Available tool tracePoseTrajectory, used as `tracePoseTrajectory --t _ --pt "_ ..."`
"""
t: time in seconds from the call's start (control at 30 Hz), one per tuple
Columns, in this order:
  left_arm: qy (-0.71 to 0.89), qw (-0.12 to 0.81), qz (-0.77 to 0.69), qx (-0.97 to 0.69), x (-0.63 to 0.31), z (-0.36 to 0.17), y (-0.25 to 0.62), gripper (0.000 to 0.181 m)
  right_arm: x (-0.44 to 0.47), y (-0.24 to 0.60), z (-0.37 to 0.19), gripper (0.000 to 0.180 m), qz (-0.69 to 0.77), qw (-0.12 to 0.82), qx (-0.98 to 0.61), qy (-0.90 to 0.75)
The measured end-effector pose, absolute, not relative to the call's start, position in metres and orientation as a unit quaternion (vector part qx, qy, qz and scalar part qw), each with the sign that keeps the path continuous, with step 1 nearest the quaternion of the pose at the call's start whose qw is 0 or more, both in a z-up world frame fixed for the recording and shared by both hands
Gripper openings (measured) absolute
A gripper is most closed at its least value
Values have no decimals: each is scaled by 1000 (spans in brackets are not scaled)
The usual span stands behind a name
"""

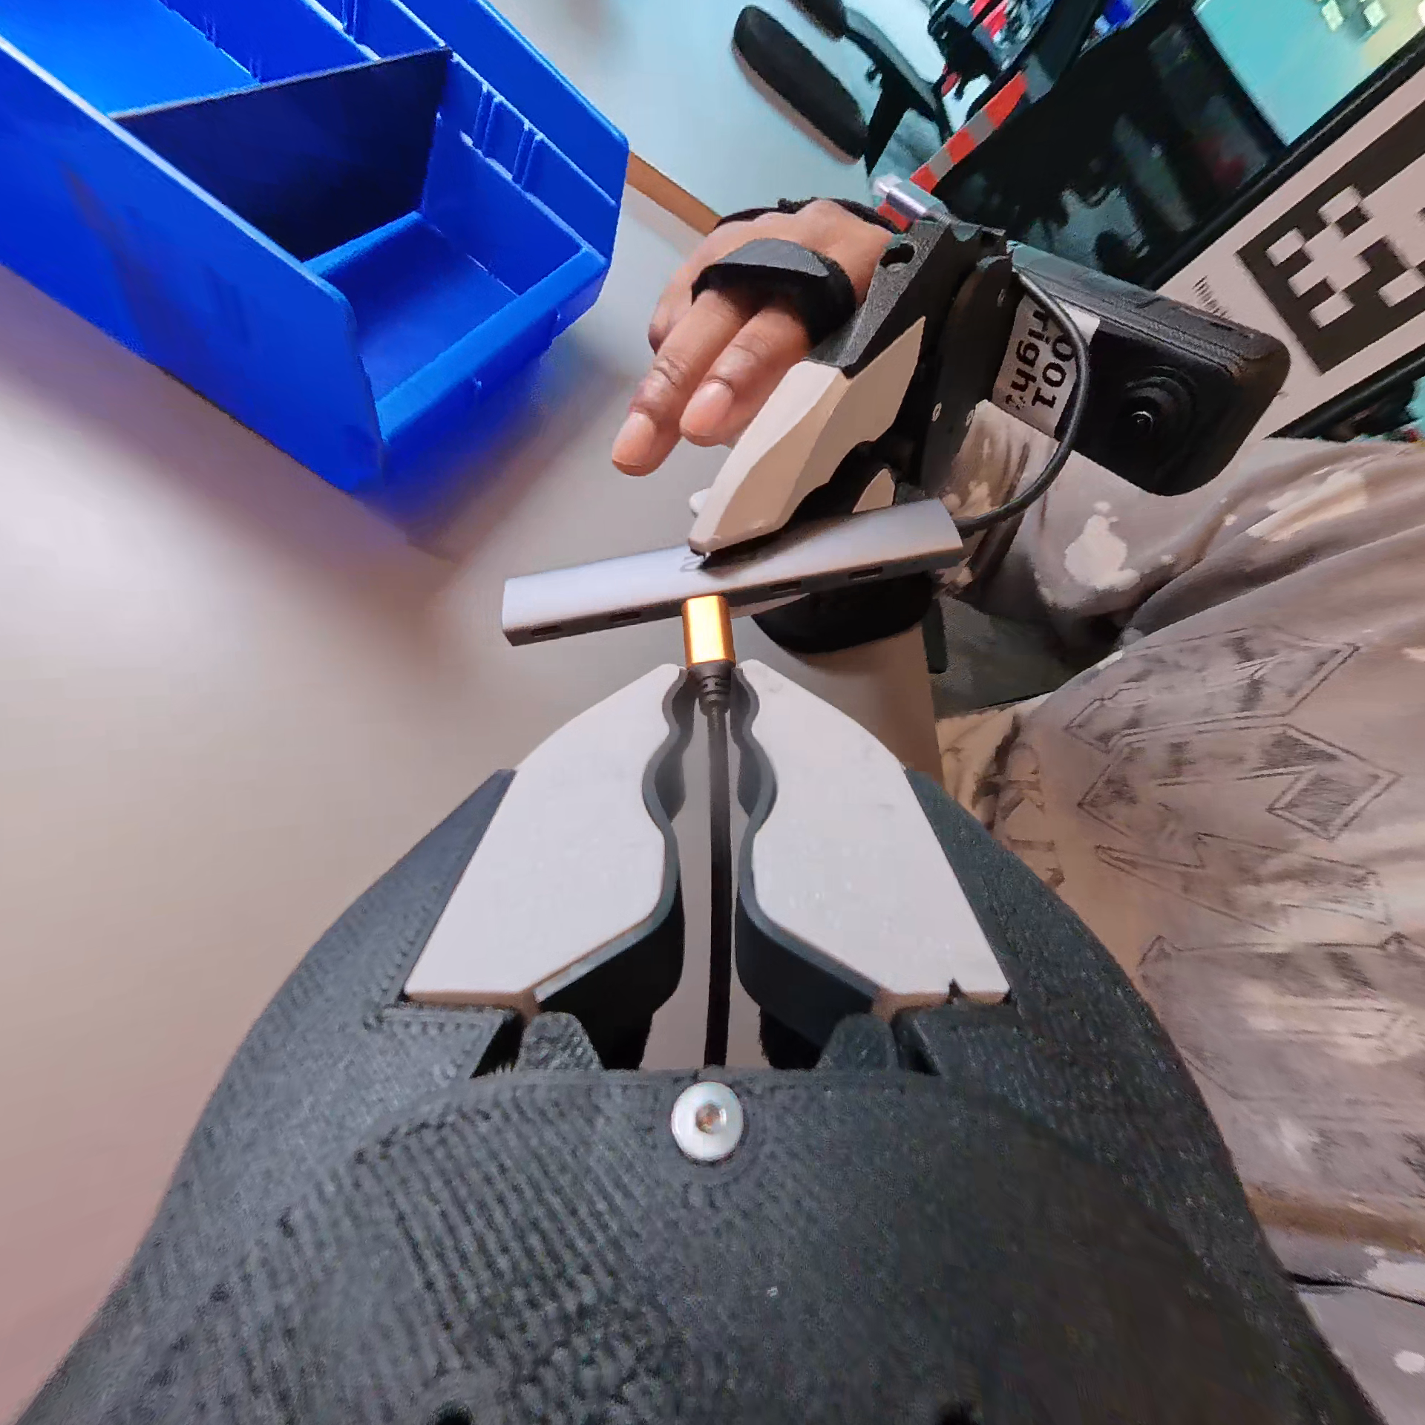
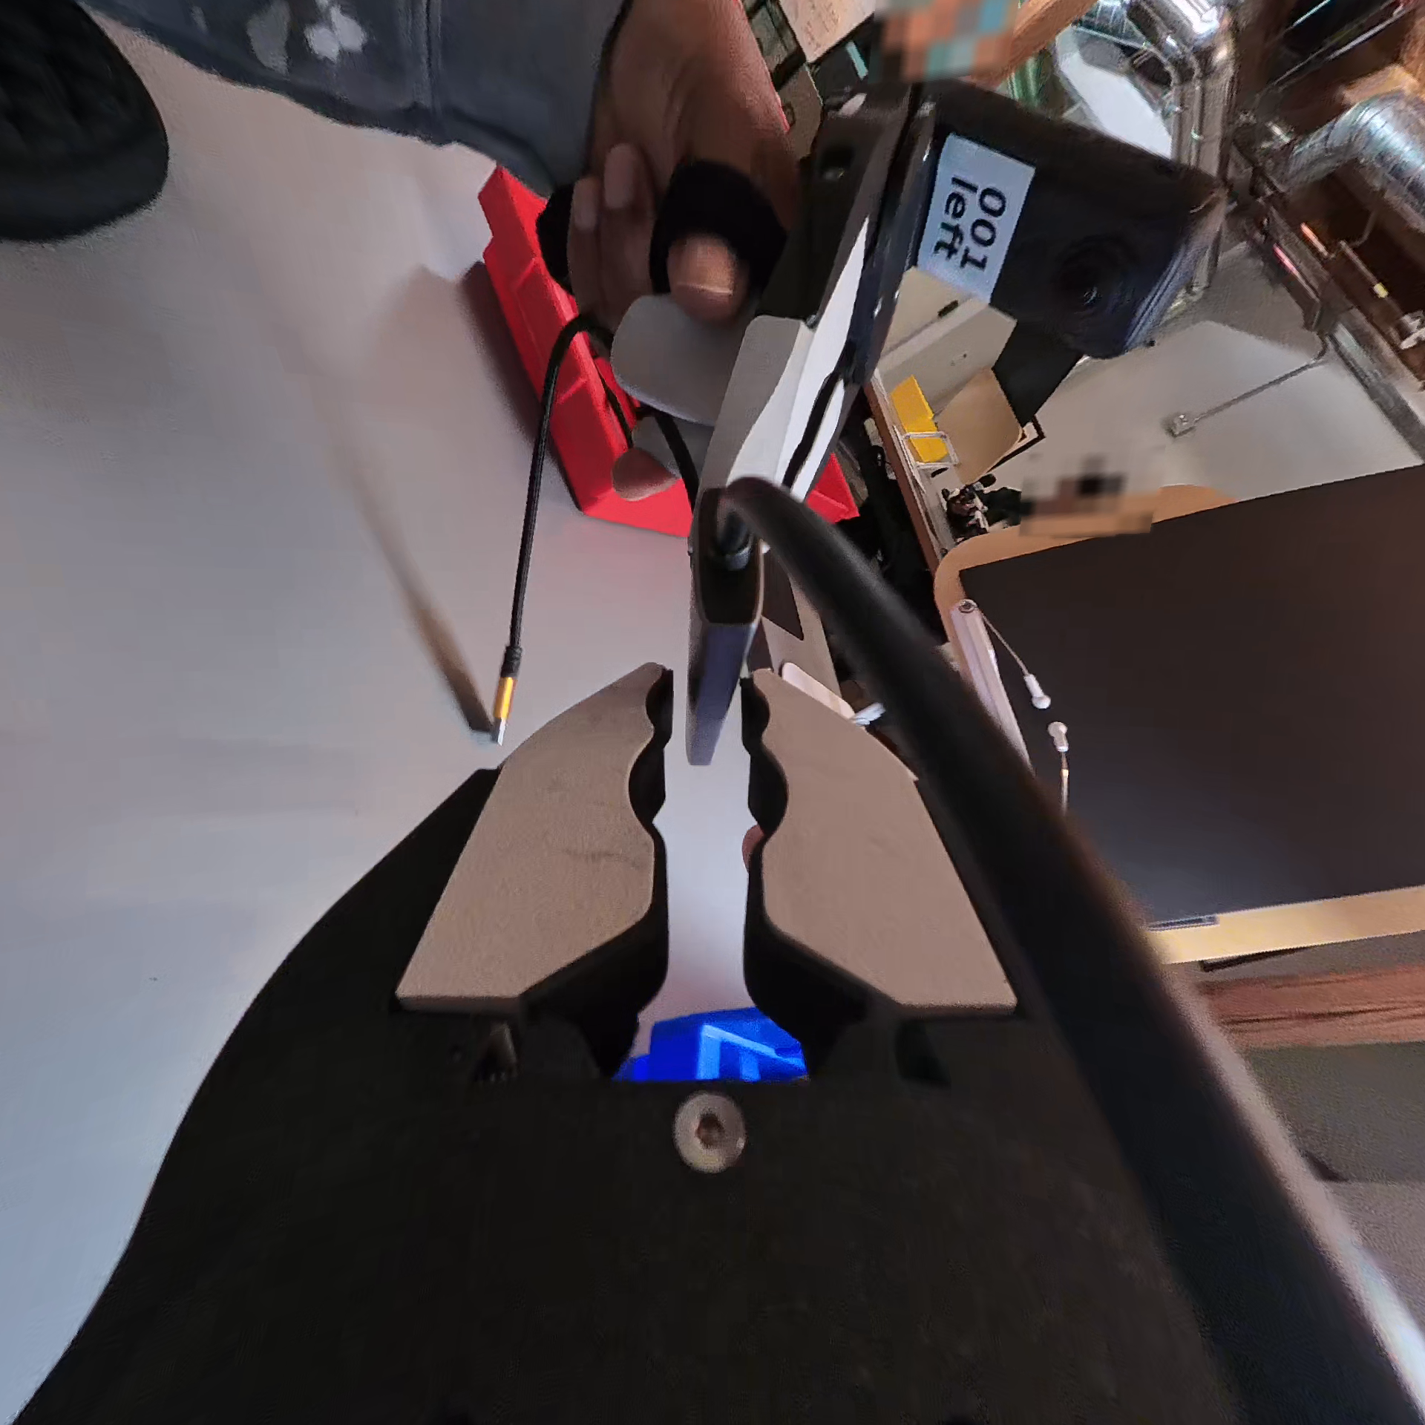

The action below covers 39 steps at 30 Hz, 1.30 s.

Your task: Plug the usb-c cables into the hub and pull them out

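left gripper (image 1: 708,682): clenched on the black usb-c cable (image 1: 717,887) just behind its orange plug (image 1: 705,631); cable runs back between the two fingers toward the camera.
orange plug: seated in a port on the long edge of the grey hub (image 1: 694,594), second port from the near end as far as can be told.
right gripper (image 2: 705,713): grasping the hub (image 2: 713,694) by its flat faces, fingertips pinching it near one end; seen from outside in the left wrist view, where a fingertip (image 1: 725,524) presses on the hub's top.
hub: held up off the pale table (image 1: 231,694), tilted, not resting on it.
only in left wrist view: blue divided bin (image 1: 308,231) on the table behind the hub; right hand (image 1: 717,347) with two fingers stretched out; patterned grey sleeve.
only in right wrist view: cable's free end (image 2: 505,698), orange-tipped, hanging loose beside the left finger; red bin (image 2: 555,370) beyond it; thick black cord (image 2: 925,678) leaving the hub's far end; left hand (image 2: 678,193) on its gripper.
blue bin in right wrist view: only a sliver between the finger bases (image 2: 717,1045).
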<state>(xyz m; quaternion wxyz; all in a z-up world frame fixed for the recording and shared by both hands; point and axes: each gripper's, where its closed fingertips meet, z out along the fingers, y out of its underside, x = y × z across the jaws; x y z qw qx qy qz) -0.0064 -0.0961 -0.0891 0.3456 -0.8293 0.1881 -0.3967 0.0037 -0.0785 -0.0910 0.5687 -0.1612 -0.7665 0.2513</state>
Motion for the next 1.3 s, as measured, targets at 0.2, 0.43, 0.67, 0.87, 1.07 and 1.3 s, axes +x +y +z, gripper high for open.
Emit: tracePoseTrajectory --t 0.2,0.43,0.67,0.87,1.07,1.3 --pt "161 333 -446 -815 0 -90 -92 9 7 -80 -92 9 364 496 -227 -755" --pt "179 349 -438 -809 8 -79 -96 8 13 -83 -81 10 559 318 -331 -691" --pt "136 367 -423 -817 2 -76 -86 8 6 -72 -81 12 567 283 -407 -657" --pt "130 359 -420 -823 5 -81 -83 7 12 -69 -91 11 547 263 -404 -684" --pt "129 356 -412 -829 6 -83 -83 7 16 -66 -97 11 524 273 -392 -705" --pt "124 356 -403 -834 7 -85 -82 8 12 -65 -100 11 493 309 -381 -718"
